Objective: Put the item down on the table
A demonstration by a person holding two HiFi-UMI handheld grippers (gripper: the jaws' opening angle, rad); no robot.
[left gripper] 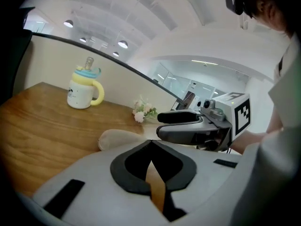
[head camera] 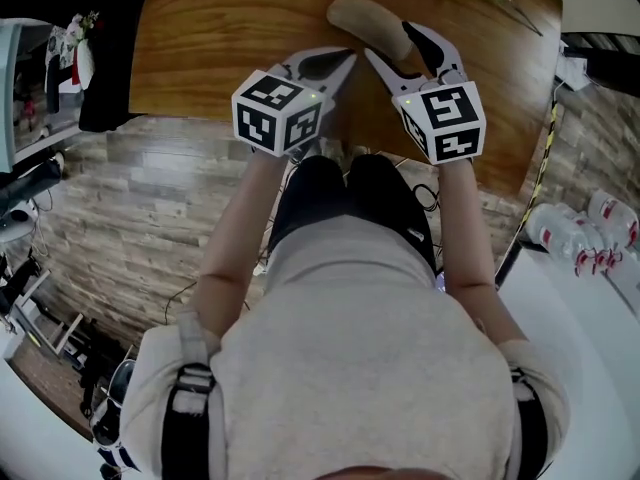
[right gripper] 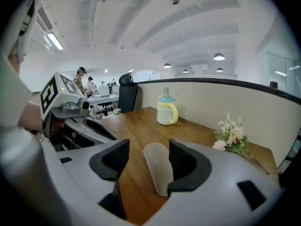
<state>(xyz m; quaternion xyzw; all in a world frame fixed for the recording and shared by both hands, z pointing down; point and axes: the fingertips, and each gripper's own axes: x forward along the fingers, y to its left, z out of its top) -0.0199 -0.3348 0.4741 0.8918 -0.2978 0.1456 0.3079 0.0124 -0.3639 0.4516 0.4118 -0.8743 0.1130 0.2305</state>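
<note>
A beige, elongated soft pad lies flat on the wooden table. My right gripper is open around it. In the right gripper view the pad sits between the jaws, close against the right one, with bare wood showing between it and the left one. My left gripper hovers just left of the pad, shut with nothing in it; its pads meet in the left gripper view. That view also shows the pad and the right gripper beyond it.
A white mug with a yellow handle stands at the far side of the table, and a small bunch of flowers lies to the right. The table's near edge runs under both grippers. Several water bottles rest on a white surface at right.
</note>
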